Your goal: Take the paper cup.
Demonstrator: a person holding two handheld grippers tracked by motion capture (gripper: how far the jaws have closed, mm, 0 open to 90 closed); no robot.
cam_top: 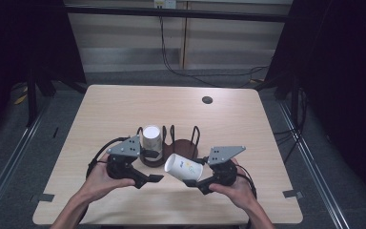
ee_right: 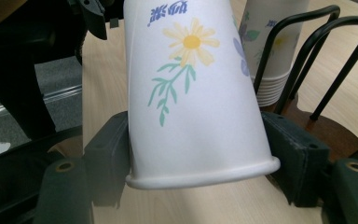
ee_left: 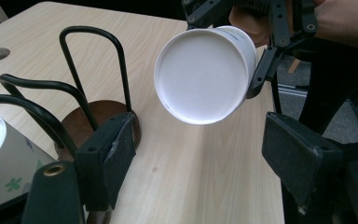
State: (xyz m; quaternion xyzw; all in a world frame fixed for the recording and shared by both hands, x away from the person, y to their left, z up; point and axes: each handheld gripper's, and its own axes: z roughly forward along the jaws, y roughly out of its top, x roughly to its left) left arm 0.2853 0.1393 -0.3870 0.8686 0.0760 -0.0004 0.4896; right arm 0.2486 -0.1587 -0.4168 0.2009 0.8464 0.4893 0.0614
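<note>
A white paper cup [cam_top: 183, 167] printed with a yellow flower [ee_right: 191, 43] hangs tilted above the table's front, its flat bottom [ee_left: 200, 74] turned towards my left gripper. My right gripper [cam_top: 191, 172] is shut on it, one pad on each side near the rim [ee_right: 200, 175]. A stack of upside-down cups [cam_top: 151, 138] stands in a rack with a brown round base [ee_left: 93, 116] and black wire loops [ee_right: 326, 56]. My left gripper [cam_top: 152, 167] sits open just left of the held cup, in front of the rack, with nothing between its pads [ee_left: 119, 158].
The light wooden table [cam_top: 124, 109] has a small round cable hole [cam_top: 207, 99] at the back right. Tape marks [cam_top: 293, 193] lie near the front corners. Dark curtains and cables surround the table on the floor.
</note>
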